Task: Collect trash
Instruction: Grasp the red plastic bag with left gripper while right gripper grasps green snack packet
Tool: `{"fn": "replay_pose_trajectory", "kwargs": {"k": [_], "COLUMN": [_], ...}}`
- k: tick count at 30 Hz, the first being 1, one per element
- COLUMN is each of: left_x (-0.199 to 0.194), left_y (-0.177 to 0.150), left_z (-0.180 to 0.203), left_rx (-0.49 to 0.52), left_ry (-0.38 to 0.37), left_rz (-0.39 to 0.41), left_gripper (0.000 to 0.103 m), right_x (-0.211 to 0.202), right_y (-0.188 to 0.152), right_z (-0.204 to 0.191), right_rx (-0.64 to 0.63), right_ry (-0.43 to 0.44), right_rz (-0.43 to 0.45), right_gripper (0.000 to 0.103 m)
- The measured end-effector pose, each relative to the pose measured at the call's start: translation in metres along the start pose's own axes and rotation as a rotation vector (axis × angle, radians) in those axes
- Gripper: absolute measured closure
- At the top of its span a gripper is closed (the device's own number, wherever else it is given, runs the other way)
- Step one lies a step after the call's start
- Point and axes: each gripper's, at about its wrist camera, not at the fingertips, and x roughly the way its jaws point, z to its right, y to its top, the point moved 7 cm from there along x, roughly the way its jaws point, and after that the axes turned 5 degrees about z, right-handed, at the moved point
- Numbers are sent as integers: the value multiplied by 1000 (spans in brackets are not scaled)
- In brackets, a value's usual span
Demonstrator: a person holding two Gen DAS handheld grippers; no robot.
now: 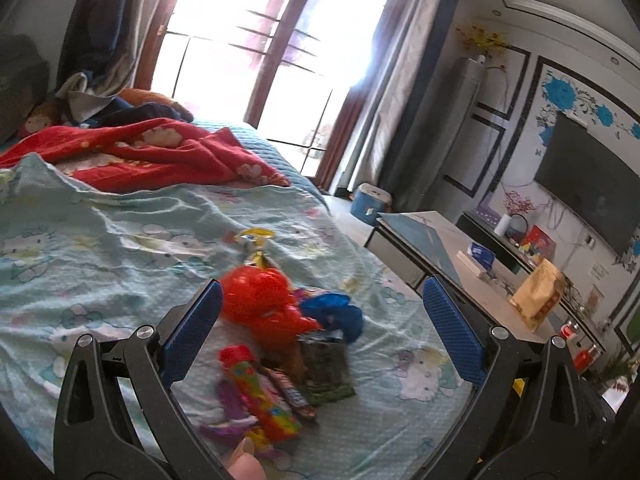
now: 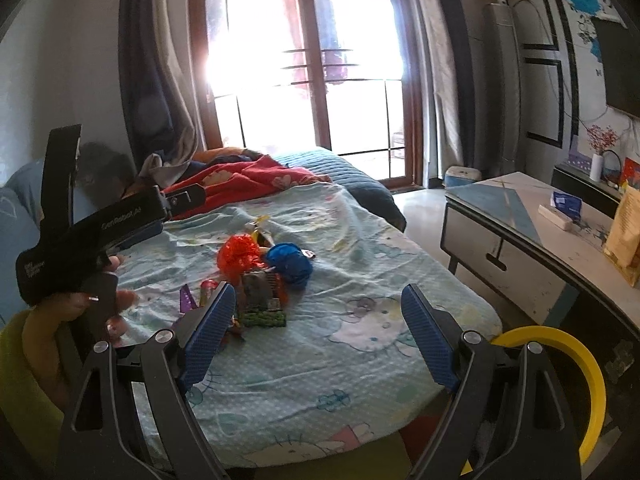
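Here the left tongs (image 1: 322, 320) gape wide and empty over a bed (image 1: 100, 248) with a pale cartoon-print sheet. The trash pile lies on it: a colourful wrapper (image 1: 262, 392) nearest, a red crumpled bag (image 1: 256, 300) farther, a blue crumpled bag (image 1: 334, 310) right of it. The right tongs (image 2: 318, 330) also stand wide, holding nothing, near a yellow ring (image 2: 576, 364).
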Motion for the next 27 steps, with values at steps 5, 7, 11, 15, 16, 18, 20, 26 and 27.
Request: {"fn": "replay_pose_trajectory", "kwargs": {"k": [5, 7, 11, 15, 16, 18, 20, 26, 27], "left_x": [2, 3, 5, 12, 14, 18, 22, 37, 40], "left_y": [5, 7, 7, 4, 3, 1, -2, -7, -7], "left_z": [-24, -33, -48, -62, -65, -68, -70, -73, -74], "left_rx": [-32, -41, -62, -74, -74, -72, -71, -57, -55], "left_ry": [39, 58, 79, 99, 102, 110, 112, 112, 109], "left_rz": [3, 11, 6, -12, -18, -28, -41, -77, -85], "left_gripper": [11, 11, 11, 11, 11, 11, 11, 11, 11], "right_x": [18, 26, 42, 59, 62, 71, 78, 101, 104], "right_y": [-2, -3, -4, -8, -9, -11, -14, -23, -24], "right_z": [-9, -14, -22, -31, -33, -36, -38, -40, -40], "right_rx": [-10, -16, -26, -34, -37, -43, -45, -47, -46], "right_ry": [19, 27, 43, 62, 66, 73, 78, 86, 89], "right_rz": [-25, -35, -52, -77, -81, -95, -106, -152, -158], "right_gripper": [21, 21, 21, 21, 21, 21, 21, 21, 21]}}
